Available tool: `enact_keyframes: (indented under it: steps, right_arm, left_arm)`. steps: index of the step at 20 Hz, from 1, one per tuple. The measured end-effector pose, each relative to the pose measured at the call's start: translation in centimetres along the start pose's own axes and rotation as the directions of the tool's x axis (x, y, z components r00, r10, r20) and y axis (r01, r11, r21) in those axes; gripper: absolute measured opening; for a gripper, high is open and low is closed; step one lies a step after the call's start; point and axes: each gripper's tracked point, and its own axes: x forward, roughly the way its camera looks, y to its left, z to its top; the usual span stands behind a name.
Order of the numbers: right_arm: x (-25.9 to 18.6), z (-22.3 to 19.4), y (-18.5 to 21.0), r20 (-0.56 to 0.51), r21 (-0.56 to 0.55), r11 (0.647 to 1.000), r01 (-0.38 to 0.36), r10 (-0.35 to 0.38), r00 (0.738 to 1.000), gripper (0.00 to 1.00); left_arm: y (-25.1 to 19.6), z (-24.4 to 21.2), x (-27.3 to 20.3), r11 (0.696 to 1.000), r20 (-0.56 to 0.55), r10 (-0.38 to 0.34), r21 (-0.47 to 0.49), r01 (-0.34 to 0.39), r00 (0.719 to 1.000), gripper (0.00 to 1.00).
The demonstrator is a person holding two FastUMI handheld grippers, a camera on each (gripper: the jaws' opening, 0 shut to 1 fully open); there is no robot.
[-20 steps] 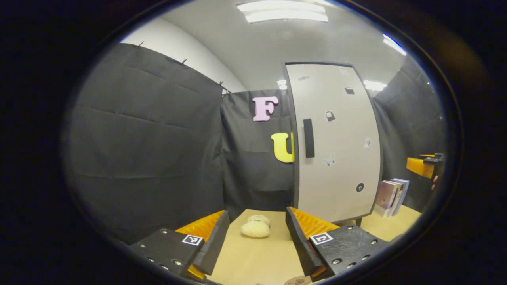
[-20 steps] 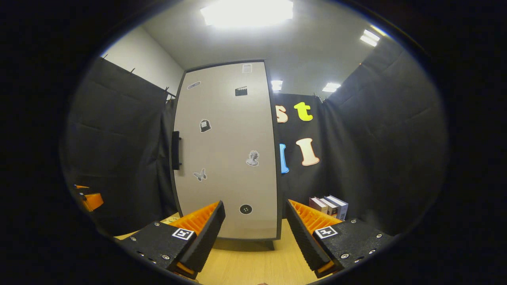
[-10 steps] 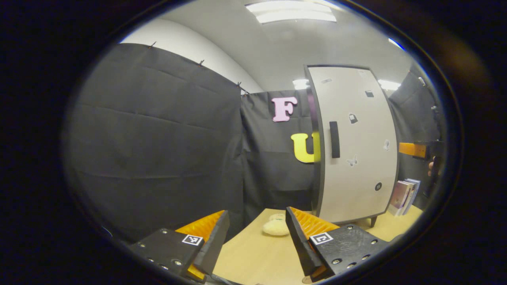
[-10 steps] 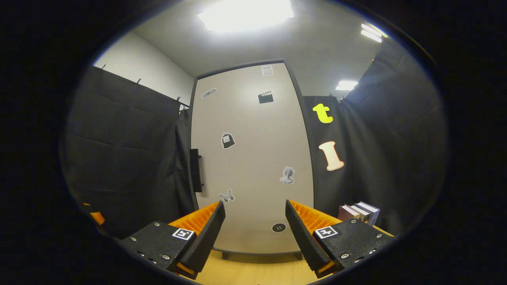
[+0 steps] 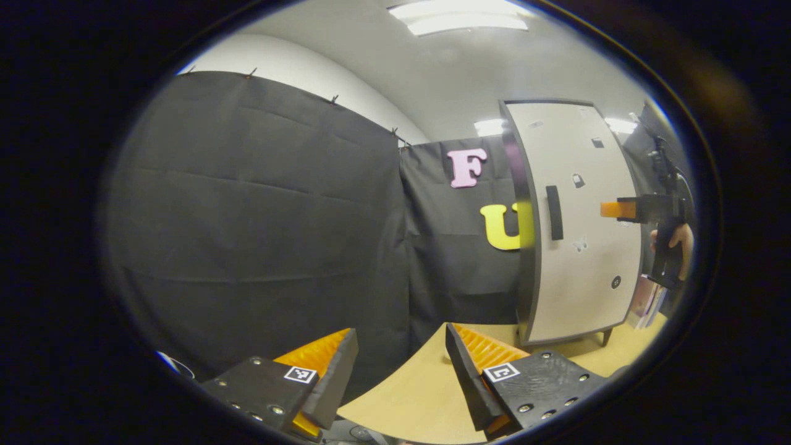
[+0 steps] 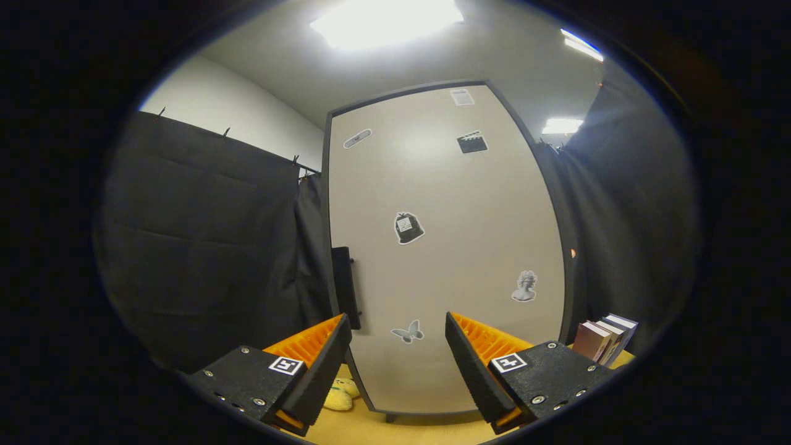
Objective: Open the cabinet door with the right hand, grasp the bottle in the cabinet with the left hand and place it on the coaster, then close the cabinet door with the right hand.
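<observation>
From my seat the cabinet door point(image 6: 445, 247) reads as a smooth, matt pale panel with a soft sheen where the ceiling light catches it, edged in a dark matt frame; its handle point(image 6: 345, 285) looks like dull black plastic. The stickers point(image 6: 408, 227) on it seem flat printed paper. The desk point(image 5: 408, 395) has a light wood-look top, smooth, with a faint satin finish. The booth wall point(image 5: 259, 222) is matt black cloth, creased and wrinkled. A plush toy point(image 6: 340, 395) by the cabinet foot looks fuzzy and soft. The books point(image 6: 602, 339) show paper covers. On my right tool point(image 6: 395, 364) I see ribbed pads and grainy matt plastic housings with bright metal screws; my left tool point(image 5: 398, 377) looks the same.
</observation>
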Motion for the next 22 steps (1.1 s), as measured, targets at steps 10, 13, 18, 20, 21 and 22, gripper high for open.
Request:
enact_keyframes:
  steps: [10,13,18,20,21,22]
  right_arm:
    - [8.5,-0.5,5.1,-0.033,-0.066,0.998,0.011,-0.014,0.999,0.88]
    - [10.4,-1.8,5.6,-0.076,-0.102,0.994,0.027,-0.035,0.997,0.79]
    - [12.9,-2.5,6.0,-0.115,-0.144,0.988,0.056,-0.073,0.991,0.53]
    - [13.4,-2.8,5.9,-0.137,-0.156,0.985,0.071,-0.093,0.986,0.45]
    - [13.6,-3.0,5.9,-0.149,-0.151,0.986,0.077,-0.100,0.984,0.39]
    - [13.5,-2.9,5.9,-0.158,-0.136,0.987,0.084,-0.106,0.982,0.37]
  left_arm:
    - [4.6,-1.1,-0.1,0.997,-0.010,0.078,0.010,-0.078,0.997,0.82]
    - [5.5,-1.1,0.0,0.995,-0.008,0.095,0.009,-0.095,0.995,0.82]
    - [6.0,-1.5,0.1,0.994,-0.011,0.105,0.017,-0.105,0.994,0.82]
    - [6.2,-1.8,0.3,0.994,-0.013,0.106,0.012,-0.106,0.994,0.82]
    - [6.1,-1.7,0.3,0.995,-0.011,0.101,0.006,-0.101,0.995,0.82]
    - [6.0,-1.7,0.5,0.995,-0.007,0.098,0.005,-0.098,0.995,0.82]
